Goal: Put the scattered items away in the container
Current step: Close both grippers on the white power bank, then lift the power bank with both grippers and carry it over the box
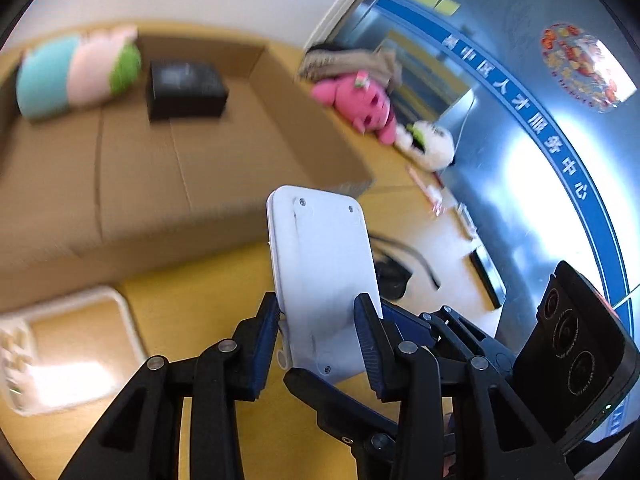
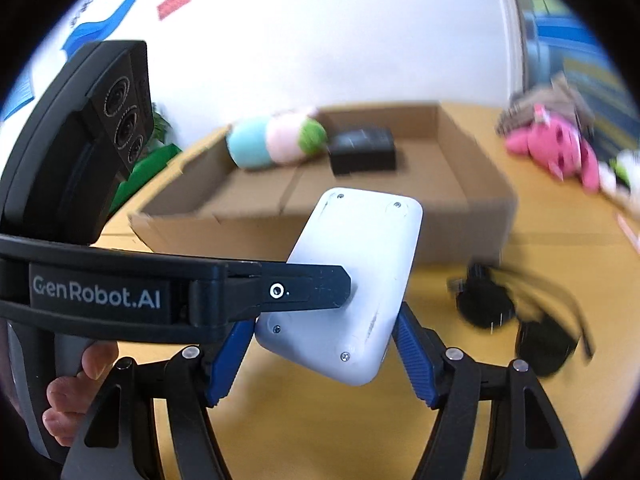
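Both the left gripper [image 1: 320, 320] and the right gripper [image 2: 324, 344] pinch the white flat device [image 1: 320, 272], which hangs above the table just before the cardboard box [image 1: 160, 168]. They should carry it level together over the near wall, then release at once.

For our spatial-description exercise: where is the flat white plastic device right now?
The flat white plastic device is in mid-air at the centre of both wrist views, gripped by the left tongs and right tongs, just before the open cardboard box.
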Demonstrator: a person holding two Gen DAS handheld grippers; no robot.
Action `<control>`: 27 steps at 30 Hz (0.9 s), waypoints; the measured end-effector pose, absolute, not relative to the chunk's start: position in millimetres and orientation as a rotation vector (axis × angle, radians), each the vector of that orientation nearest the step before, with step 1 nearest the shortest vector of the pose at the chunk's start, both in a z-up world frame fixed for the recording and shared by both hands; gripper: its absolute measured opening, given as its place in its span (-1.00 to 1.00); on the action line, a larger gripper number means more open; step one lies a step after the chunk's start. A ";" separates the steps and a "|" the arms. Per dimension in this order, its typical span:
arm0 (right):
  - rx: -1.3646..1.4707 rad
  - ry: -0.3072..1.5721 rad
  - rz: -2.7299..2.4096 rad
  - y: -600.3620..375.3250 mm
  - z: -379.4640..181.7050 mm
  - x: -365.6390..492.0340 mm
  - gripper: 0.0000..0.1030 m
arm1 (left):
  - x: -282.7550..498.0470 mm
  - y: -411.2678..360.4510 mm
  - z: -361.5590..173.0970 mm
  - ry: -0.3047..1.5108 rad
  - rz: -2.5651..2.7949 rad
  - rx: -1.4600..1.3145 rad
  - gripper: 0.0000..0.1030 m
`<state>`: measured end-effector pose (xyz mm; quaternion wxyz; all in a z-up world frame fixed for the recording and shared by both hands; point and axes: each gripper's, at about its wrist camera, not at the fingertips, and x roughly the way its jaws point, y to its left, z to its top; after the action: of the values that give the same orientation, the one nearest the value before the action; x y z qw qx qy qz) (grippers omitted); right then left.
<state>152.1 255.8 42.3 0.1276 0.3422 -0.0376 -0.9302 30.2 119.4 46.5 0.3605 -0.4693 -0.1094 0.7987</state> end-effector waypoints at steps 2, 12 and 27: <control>0.943 -0.083 -2.706 247.3 61.4 146.5 0.34 | 26.8 108.3 68.3 -0.277 2.093 -1.163 -0.22; 0.760 0.020 -2.663 197.0 142.6 97.1 0.34 | -13.6 50.9 151.9 -0.274 2.208 -1.022 -0.22; 0.773 0.115 -2.560 117.4 174.3 -1.3 0.12 | -99.2 -29.2 168.3 -0.340 2.292 -1.090 -0.21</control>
<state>-1.3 117.4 174.3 0.2306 0.2810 0.0418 -0.9306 -99.2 -29.2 168.3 0.2865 -0.4077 -0.1271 0.8577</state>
